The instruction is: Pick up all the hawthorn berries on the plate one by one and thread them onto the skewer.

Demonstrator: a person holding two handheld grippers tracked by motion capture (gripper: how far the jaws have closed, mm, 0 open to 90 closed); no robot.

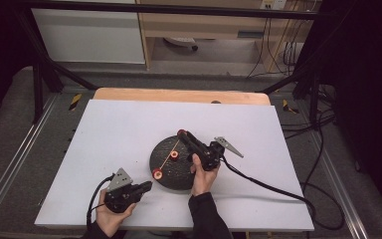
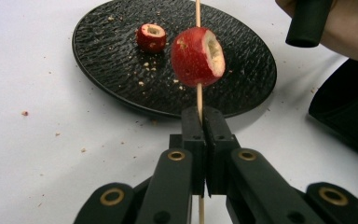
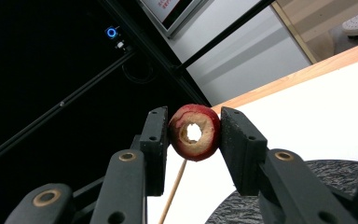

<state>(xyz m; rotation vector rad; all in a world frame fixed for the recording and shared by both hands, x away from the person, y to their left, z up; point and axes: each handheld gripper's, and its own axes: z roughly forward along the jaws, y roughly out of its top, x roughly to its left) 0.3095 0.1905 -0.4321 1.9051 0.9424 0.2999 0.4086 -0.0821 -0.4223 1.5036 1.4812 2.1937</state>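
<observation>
High view, lower left: left gripper (image 1: pixel 146 186) in the person's left hand (image 1: pixel 112 215), low over the white table (image 1: pixel 104 129), jaws pointing right toward the black plate (image 1: pixel 179 178) at frame centre. Left gripper view: jaws pressed together on a thin wooden skewer (image 2: pixel 198 95), which runs up out of the top of the frame. One red cored fruit piece (image 2: pixel 197 56) is threaded on the skewer just above the jaw tips, cut face with pale flesh turned right. A second red piece (image 2: pixel 150 36) lies loose on the plate, upper left of the threaded one, hollow core up, crumbs scattered around it on plate and table. High view, centre: skewer (image 1: pixel 169 157) crosses the plate diagonally, lower-left red piece (image 1: pixel 157 174) at the plate's rim, another (image 1: pixel 174 154) near mid-plate. Right of that: right gripper (image 1: pixel 182 133) in the right hand (image 1: pixel 204 175), dark sleeve, jaws aimed upper left over the plate's far edge, cable trailing off to the right. Right gripper view: jaws clamped on a third red piece (image 3: pixel 195 132), one pad on each side, through-hole facing the camera; skewer tip (image 3: pixel 173 191) sits just below it, not touching as far as I can tell.
</observation>
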